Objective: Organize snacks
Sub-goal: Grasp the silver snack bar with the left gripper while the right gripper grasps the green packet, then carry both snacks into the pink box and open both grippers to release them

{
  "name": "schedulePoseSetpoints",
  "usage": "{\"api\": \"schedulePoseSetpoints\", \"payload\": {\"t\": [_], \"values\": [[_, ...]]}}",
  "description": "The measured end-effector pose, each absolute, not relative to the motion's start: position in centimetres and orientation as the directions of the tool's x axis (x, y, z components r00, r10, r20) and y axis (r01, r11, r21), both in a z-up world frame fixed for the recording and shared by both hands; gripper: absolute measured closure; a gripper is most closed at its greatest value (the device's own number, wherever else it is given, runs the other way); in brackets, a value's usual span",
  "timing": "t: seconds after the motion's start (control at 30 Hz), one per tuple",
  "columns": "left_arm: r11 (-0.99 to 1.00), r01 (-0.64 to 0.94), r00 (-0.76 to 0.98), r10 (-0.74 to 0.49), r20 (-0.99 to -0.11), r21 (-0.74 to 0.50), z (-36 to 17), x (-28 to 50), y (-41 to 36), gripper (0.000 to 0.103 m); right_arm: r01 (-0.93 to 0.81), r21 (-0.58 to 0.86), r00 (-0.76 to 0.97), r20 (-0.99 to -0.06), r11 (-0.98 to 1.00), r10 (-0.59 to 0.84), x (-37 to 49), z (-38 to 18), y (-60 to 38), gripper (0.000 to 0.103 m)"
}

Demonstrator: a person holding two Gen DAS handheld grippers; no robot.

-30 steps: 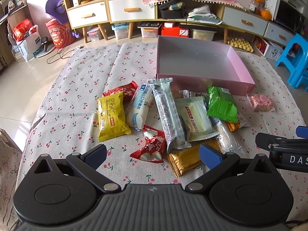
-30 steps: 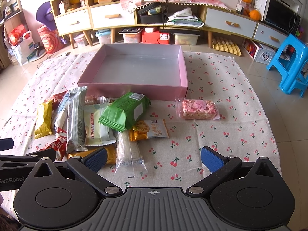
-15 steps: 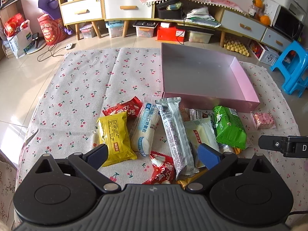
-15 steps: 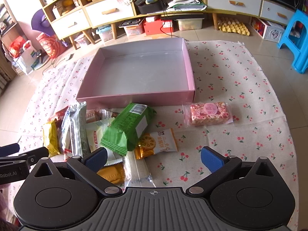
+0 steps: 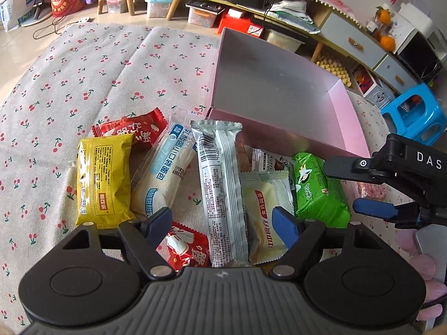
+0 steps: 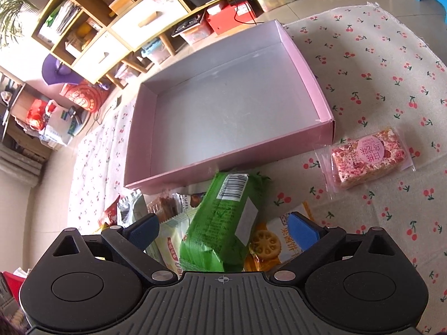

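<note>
- I am holding my right gripper [image 6: 223,230] with its jaws spread wide, straddling the green crinkly plastic snack packet [image 6: 220,229]; the pads are not touching it yet as far as I can tell.
- I am keeping my left gripper [image 5: 222,223] parted too, hovering low over the long silver-white foil bar wrapper [image 5: 220,187], with nothing clamped.
- The green packet is lying tilted on top of the pile, overlapping the pale cream flat pouch [image 6: 167,244] and the orange biscuit pouch with a lotus-slice picture [image 6: 268,247]. Risk: closing now could be pinching a neighbour's edge along with it and dragging two packets.
- The green wrapper looks puffy and slick, so I am judging that a squeeze on the air pocket could be slipping off or crushing what is inside.
- My two grippers are working near each other over the same heap; the right one shows just beside the green packet in the left view [image 5: 371,209]. Risk: bumping fingers if both go down together.
- The pink shallow cardboard box [image 6: 307,64] is sitting just behind the pile, nothing in it. Its near wall is touching the heap, so a low carry could be catching the rim and shoving the light box.
- The pink-speckled clear-wrapped bar [image 6: 367,157] is lying apart on the cherry-print cloth [image 6: 377,69], easy to miss.
</note>
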State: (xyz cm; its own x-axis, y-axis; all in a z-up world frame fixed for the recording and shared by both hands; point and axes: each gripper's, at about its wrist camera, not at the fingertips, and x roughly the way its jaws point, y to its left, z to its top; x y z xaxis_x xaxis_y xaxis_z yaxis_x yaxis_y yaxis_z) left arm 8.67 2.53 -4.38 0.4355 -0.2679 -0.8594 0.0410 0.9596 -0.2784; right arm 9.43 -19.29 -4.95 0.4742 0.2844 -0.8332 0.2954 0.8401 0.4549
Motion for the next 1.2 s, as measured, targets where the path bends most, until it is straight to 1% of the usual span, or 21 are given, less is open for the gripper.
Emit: {"api": "schedulePoseSetpoints", "payload": {"t": [0.17, 0.23, 0.3, 0.37, 0.43, 0.47, 0.5, 0.57, 0.6, 0.7, 1.2], "values": [[0.963, 0.007, 0.429, -0.245, -0.870, -0.268, -4.8, 9.3, 2.1, 0.038, 0.314, 0.419, 0.436, -0.861, 0.852, 0.263, 10.5, -6.6, -18.6, 0.015], [0.967, 0.007, 0.432, -0.234, -0.871, -0.256, -4.9, 9.4, 1.9, 0.041, 0.308, 0.396, 0.436, -0.867, 0.865, 0.242, 10.5, -6.7, -18.2, 0.016], [0.969, 0.011, 0.434, -0.228, -0.872, -0.248, -4.9, 9.4, 1.9, 0.046, 0.294, 0.364, 0.434, -0.874, 0.884, 0.216, 10.4, -6.6, -17.8, 0.019], [0.972, 0.011, 0.437, -0.217, -0.873, -0.237, -5.1, 9.4, 1.9, 0.051, 0.286, 0.340, 0.438, -0.878, 0.896, 0.194, 10.4, -6.6, -17.7, 0.025], [0.973, 0.003, 0.442, -0.210, -0.872, -0.233, -5.1, 9.3, 2.1, 0.052, 0.286, 0.327, 0.440, -0.880, 0.901, 0.180, 10.2, -6.6, -17.8, 0.030], [0.972, 0.000, 0.445, -0.209, -0.871, -0.234, -5.1, 9.2, 2.2, 0.057, 0.289, 0.321, 0.441, -0.881, 0.902, 0.173, 10.2, -6.5, -17.9, 0.035], [0.972, -0.002, 0.447, -0.209, -0.870, -0.235, -5.0, 9.1, 2.3, 0.063, 0.291, 0.316, 0.441, -0.882, 0.903, 0.167, 10.2, -6.5, -18.0, 0.043], [0.971, -0.002, 0.451, -0.211, -0.867, -0.238, -4.9, 9.1, 2.5, 0.068, 0.293, 0.314, 0.441, -0.882, 0.903, 0.163, 10.2, -6.5, -18.0, 0.056], [0.971, 0.001, 0.452, -0.215, -0.866, -0.241, -4.8, 9.0, 2.6, 0.072, 0.295, 0.314, 0.442, -0.882, 0.903, 0.162, 10.1, -6.4, -18.1, 0.057], [0.970, 0.002, 0.447, -0.217, -0.868, -0.241, -4.8, 8.9, 2.7, 0.075, 0.298, 0.318, 0.446, -0.880, 0.900, 0.163, 10.0, -6.4, -18.2, 0.058], [0.952, 0.020, 0.445, -0.283, -0.850, -0.306, -3.6, 8.5, 4.2, 0.077, 0.296, 0.378, 0.466, -0.859, 0.877, 0.213, 9.3, -5.2, -18.6, 0.058]]}}
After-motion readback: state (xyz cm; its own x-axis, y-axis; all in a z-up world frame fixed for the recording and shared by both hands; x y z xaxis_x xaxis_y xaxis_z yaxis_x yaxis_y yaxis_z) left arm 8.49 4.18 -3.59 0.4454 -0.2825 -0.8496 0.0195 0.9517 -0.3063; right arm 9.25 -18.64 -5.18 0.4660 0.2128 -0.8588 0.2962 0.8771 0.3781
